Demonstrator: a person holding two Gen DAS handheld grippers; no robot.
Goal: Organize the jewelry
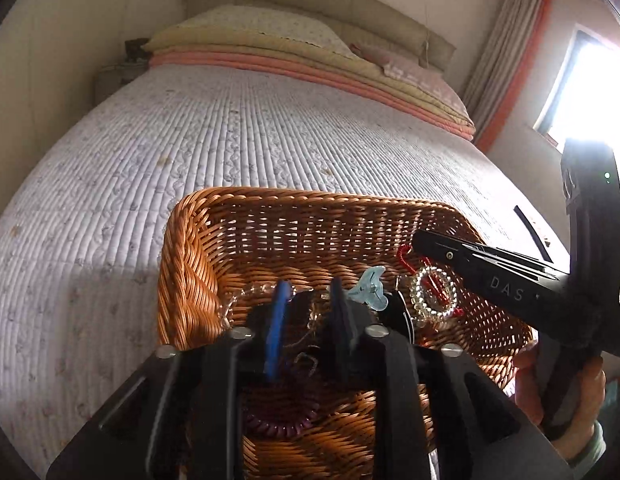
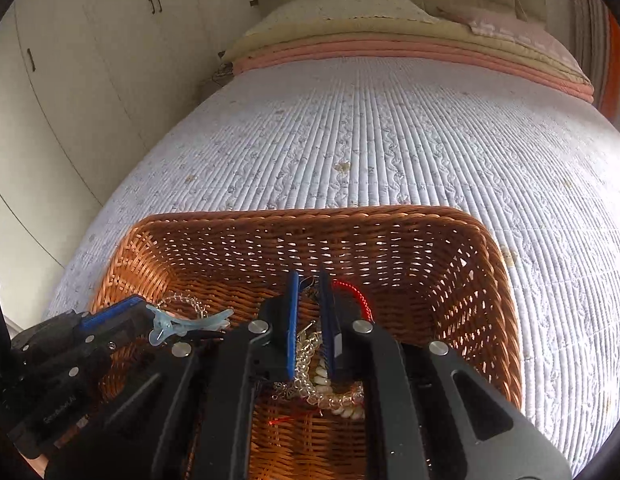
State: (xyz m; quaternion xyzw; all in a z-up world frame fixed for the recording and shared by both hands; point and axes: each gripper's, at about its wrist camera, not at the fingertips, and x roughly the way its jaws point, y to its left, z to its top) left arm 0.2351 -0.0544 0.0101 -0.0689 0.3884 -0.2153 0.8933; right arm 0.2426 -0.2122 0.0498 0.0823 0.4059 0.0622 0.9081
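Both tongs are hovering inside the wicker basket point(image 2: 498, 280) at the bed's point(image 1: 189, 140) near edge. The left tongs point(image 1: 307, 292) are standing parted over tangled chains, apparently empty; the right tongs point(image 2: 310, 280) are nearly closed, possibly pinching the red cord point(image 2: 356, 292). Lifting now risks dragging the beaded bracelet point(image 2: 338, 396) and blue hair clip point(image 2: 181, 326) along.

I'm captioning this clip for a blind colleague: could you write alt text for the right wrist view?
The right gripper, jaws nearly shut, reaches into a brown woven wicker basket on a white quilted bed, over clear and pearl bead bracelets and a red cord. At left, the left gripper sits beside a pale blue plastic hair clip.
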